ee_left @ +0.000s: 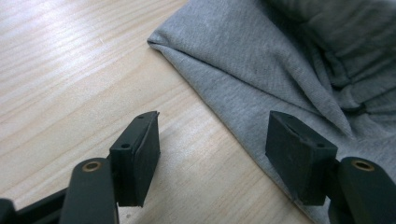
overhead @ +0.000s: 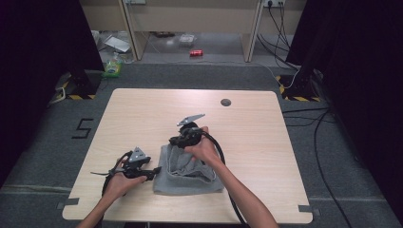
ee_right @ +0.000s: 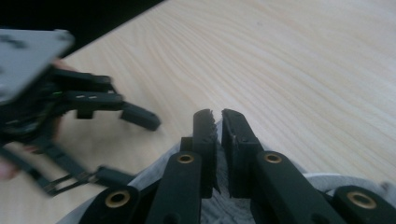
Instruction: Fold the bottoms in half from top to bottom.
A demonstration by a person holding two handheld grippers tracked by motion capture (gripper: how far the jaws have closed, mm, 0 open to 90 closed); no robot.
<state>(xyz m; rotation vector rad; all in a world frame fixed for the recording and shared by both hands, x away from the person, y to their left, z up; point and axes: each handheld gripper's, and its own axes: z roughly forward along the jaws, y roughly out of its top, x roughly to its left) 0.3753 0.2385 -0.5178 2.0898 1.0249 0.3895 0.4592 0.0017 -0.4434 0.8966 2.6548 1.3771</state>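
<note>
Left gripper (ee_left: 212, 154) sits low w/ jaws apart, straddling the near-left edge of the grey cloth (overhead: 187, 171) but not yet pinching; it should slide in & get both layers. Right gripper (ee_right: 219, 149) is clamped on a pinch of cloth at the far edge, so lift & fold slowly, keeping the hem taut. Table (overhead: 142, 109) beyond is bare wood, w/ plenty of room ahead & to both sides.

The grey sweatshirt (overhead: 187, 171) lay folded and rumpled on the near middle of the wooden table, its ribbed hem bunched, one corner lying flat
</note>
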